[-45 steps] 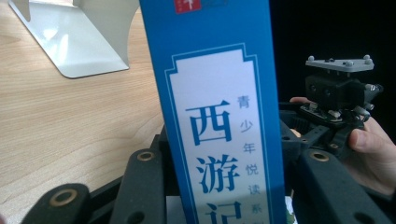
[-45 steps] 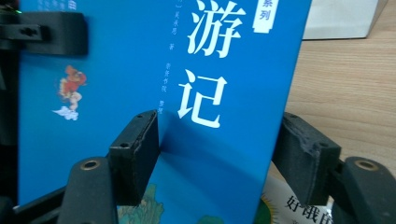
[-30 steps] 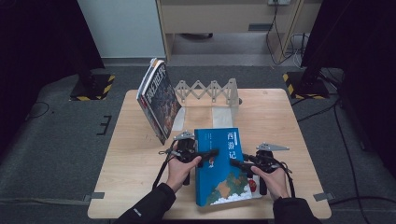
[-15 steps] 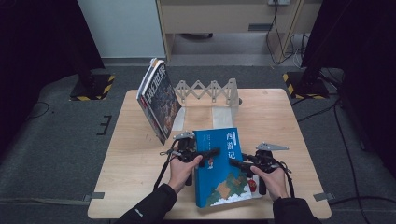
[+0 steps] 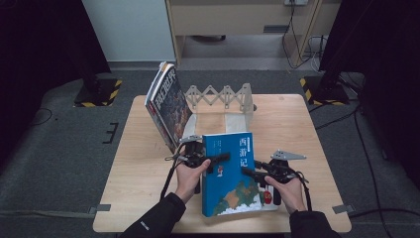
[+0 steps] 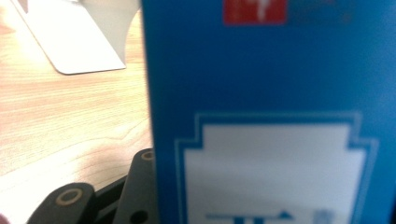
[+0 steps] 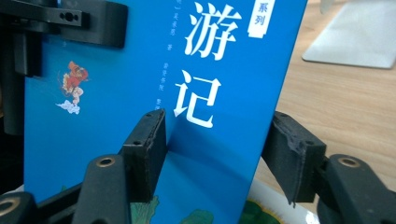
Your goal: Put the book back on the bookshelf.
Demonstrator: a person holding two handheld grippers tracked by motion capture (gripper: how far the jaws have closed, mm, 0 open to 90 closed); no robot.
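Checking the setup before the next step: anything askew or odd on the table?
One thing: the dark-covered book at the left end of the folding rack leans steeply outward rather than standing upright. The blue book lies between both grippers, looking undamaged.

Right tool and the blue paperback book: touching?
Touching. The right gripper view shows the right tool astride the edge of the blue paperback book, one pad pressed flat on the front cover.
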